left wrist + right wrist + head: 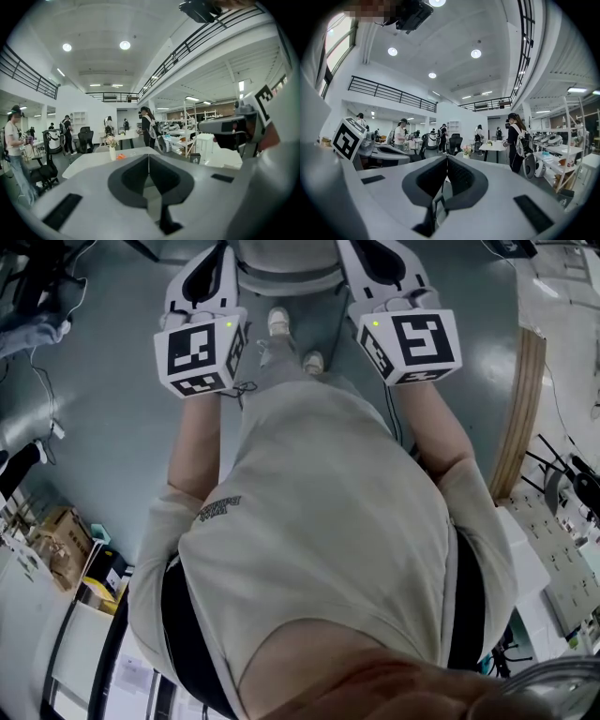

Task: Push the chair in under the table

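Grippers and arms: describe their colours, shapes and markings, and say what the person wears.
The left gripper and right gripper have pale grey shells, with dark grey fingers set in a rounded recess. The left cube and right cube are white, printed with black square markers. The person wears a beige short-sleeved T-shirt.

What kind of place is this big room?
Probably a big workshop or lab hall: it has white tables, shelves of equipment and an upstairs walkway with railings.
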Motion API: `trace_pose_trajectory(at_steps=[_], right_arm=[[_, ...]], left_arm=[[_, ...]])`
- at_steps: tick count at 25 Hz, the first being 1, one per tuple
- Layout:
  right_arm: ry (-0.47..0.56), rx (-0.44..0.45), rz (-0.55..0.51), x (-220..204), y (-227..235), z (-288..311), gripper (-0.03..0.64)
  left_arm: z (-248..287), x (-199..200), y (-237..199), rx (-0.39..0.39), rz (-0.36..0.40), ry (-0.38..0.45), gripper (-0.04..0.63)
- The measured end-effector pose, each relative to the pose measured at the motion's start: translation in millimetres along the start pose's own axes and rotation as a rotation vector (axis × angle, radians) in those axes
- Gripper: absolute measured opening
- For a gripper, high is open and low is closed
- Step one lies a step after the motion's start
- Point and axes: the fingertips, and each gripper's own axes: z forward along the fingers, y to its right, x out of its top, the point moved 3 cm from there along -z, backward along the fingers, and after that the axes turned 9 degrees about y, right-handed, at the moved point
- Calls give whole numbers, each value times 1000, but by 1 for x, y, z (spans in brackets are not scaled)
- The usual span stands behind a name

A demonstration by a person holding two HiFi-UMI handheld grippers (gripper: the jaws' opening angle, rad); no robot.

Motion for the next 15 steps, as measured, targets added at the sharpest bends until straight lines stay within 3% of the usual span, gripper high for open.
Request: trace_pose_trajectory(at_steps=[15], right_arm=[[-191, -62, 61, -76, 38, 73, 9]], left_arm=[[77, -63, -42, -55, -64, -166, 9]])
